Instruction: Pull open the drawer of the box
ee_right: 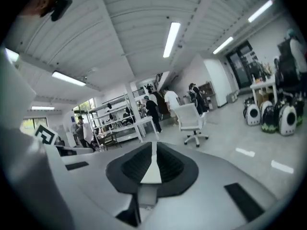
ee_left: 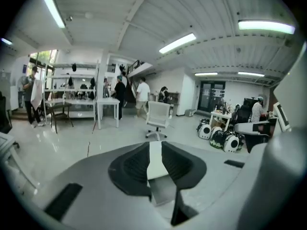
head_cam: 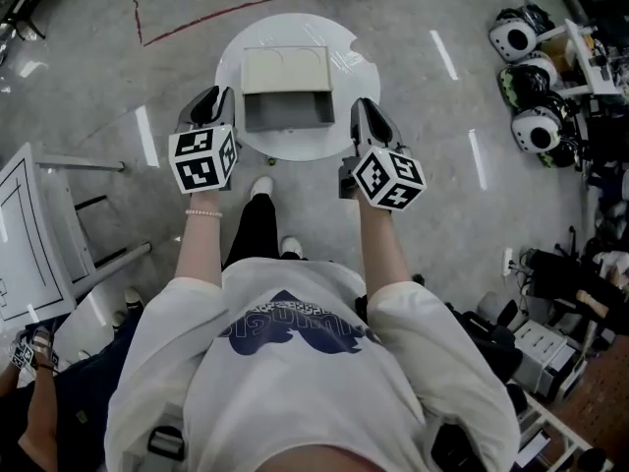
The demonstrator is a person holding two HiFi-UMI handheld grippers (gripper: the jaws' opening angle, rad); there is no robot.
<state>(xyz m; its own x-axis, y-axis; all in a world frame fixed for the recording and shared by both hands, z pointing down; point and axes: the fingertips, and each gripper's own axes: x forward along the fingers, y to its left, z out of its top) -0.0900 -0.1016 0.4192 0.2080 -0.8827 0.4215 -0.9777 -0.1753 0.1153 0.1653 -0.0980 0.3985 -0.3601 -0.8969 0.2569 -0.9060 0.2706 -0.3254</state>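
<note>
In the head view a cream-topped box (head_cam: 285, 69) stands on a round white table (head_cam: 346, 47). Its grey drawer (head_cam: 288, 111) is pulled out toward me and looks empty. My left gripper (head_cam: 209, 101) hangs just left of the drawer's front corner and touches nothing. In the left gripper view its jaws (ee_left: 154, 159) stand apart with a pale gap between the dark pads. My right gripper (head_cam: 366, 114) is just right of the drawer, also clear of it. Its pads (ee_right: 169, 164) meet at the tips with nothing held.
A white frame table (head_cam: 25, 234) stands at my left and another person's arm (head_cam: 34, 401) shows at the lower left. Round helmet-like devices (head_cam: 526, 82) and cluttered gear sit to the right. Both gripper views look out over the room: a white office chair (ee_left: 157, 119), shelving, and people standing far off.
</note>
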